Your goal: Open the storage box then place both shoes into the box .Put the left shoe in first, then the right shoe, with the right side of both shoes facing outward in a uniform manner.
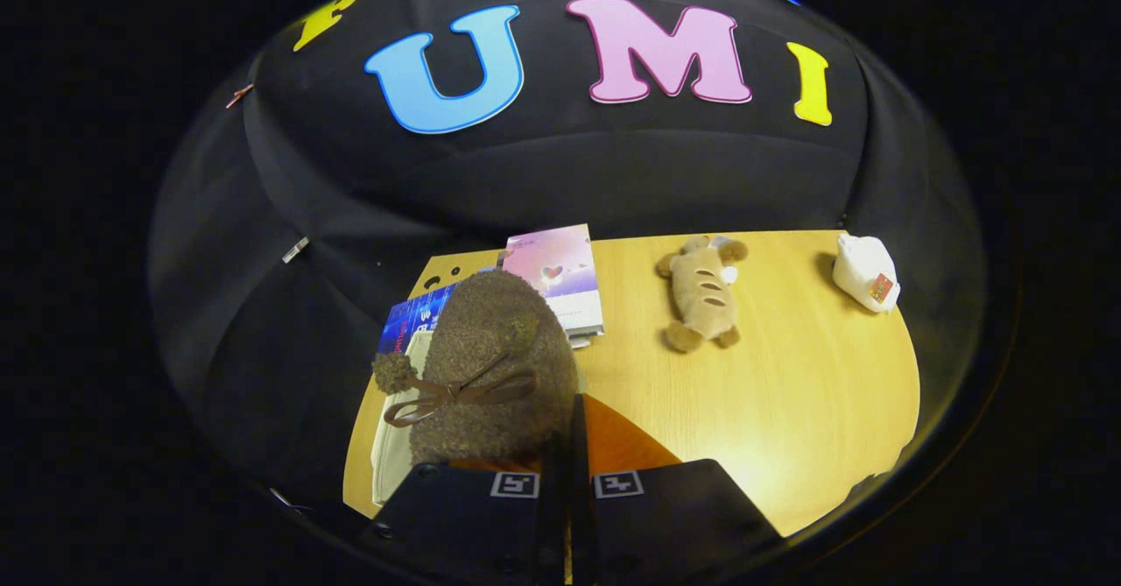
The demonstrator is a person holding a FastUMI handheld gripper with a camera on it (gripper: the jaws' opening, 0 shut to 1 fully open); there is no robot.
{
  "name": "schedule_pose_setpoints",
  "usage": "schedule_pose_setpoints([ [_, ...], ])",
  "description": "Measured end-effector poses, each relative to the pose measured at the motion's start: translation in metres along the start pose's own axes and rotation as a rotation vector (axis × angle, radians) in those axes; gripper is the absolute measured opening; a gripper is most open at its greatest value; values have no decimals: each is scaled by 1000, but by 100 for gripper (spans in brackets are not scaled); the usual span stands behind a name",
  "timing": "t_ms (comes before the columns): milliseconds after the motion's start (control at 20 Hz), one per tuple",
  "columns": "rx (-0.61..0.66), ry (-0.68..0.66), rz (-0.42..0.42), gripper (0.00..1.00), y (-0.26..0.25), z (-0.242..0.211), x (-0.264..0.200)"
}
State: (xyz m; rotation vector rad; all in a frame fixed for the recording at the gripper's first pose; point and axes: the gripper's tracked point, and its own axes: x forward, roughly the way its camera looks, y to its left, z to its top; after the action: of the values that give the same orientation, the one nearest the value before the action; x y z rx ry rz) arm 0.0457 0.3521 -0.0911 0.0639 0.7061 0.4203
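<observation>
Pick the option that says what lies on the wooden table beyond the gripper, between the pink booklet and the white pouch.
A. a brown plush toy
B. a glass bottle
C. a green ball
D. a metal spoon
A: a brown striped plush toy lies on the wooden table between the pink booklet and the white pouch, beyond the gripper, shut on the brown fuzzy shoe.

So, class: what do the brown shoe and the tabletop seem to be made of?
Brown shoe: likely fuzzy fleece or wool-like fabric, matte, with a nubbly pile, a pompom and a smooth ribbon bow. Tabletop: looks like light wood or wood-look laminate, smooth, with faint grain and a soft glare. The gripper appears shut on the shoe's edge.
</observation>
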Motion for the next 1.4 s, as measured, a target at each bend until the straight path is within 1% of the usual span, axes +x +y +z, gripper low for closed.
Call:
schedule_pose_setpoints([
  [350,6,53,-26,9,20,-21,27],
  [450,18,67,-11,13,28,-26,34],
  [500,24,79,1,21,33,-28,32],
  [550,22,87,13,27,38,-31,33],
  [650,9,73,37,55,42,-30,26],
  [800,-22,47,32,97,35,-24,9],
  [900,-43,23,29,99,28,-20,-2],
  [1100,-65,-54,18,99,5,-2,-30],
  [1400,-38,-165,23,99,-51,32,-80],
])
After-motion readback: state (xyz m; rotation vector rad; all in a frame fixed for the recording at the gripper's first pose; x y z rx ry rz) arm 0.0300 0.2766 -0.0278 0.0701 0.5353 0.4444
